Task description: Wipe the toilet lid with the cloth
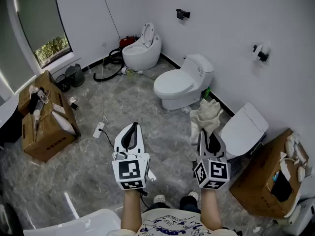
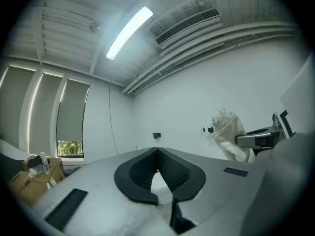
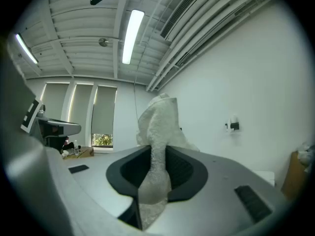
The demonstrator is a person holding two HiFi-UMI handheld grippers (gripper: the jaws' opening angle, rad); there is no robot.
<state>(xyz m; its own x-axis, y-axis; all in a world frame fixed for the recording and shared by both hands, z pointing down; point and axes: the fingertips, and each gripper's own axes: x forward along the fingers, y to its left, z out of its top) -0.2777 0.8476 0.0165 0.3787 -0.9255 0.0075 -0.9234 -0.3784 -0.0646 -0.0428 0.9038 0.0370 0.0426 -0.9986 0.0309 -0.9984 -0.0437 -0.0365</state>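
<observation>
Fingers of right gripper pinch a fold of the cloth; left gripper fingers are pressed together on nothing, and both are raised over the floor. Nearest closed toilet lid lies just beyond the right gripper, with the cloth clear of it. Risk: the pinch is narrow, so drag on the lid could pull the cloth free, or the bunched wad may wipe only a strip.

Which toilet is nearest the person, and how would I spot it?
Follow the white wall on the right, where three white toilets stand. The nearest toilet sits between the brown cardboard box and the crumpled cream cloth in the right gripper's jaws. Unlike the egg-shaped toilet with its lid up and the tank-backed toilet, it shows a flat, squarish closed lid.
</observation>
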